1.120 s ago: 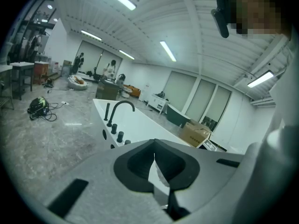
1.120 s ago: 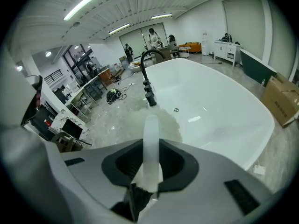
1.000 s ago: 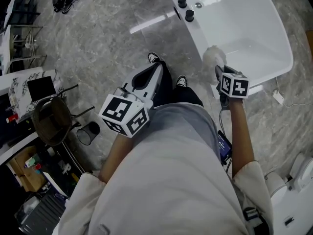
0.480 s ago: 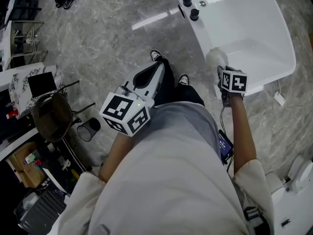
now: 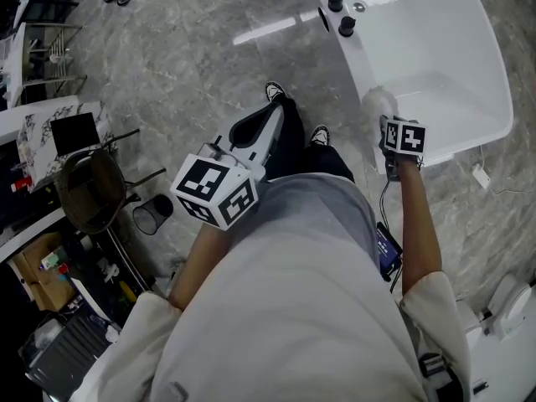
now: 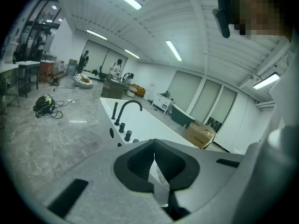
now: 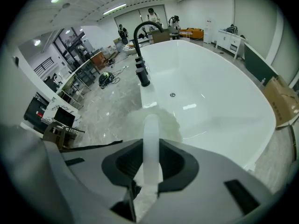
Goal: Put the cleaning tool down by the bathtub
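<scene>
The right gripper (image 7: 149,171) pinches the cleaning tool (image 7: 150,125) in its fingers over the bathtub (image 7: 224,101) rim, mid-frame, not yet set down. The left gripper (image 6: 154,169) has its fingers pressed together, empty.

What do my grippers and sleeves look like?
The left gripper and right gripper are light grey shells with black jaw pads, each bearing a white cube of black square markers. A black cable hangs from the right one; sleeves are pale.

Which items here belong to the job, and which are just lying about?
Job: white-handled fluffy cleaning tool, held in the right gripper; white bathtub.
Lying about: black mesh wastebasket; brown round-backed chair; dark flat screen.
</scene>
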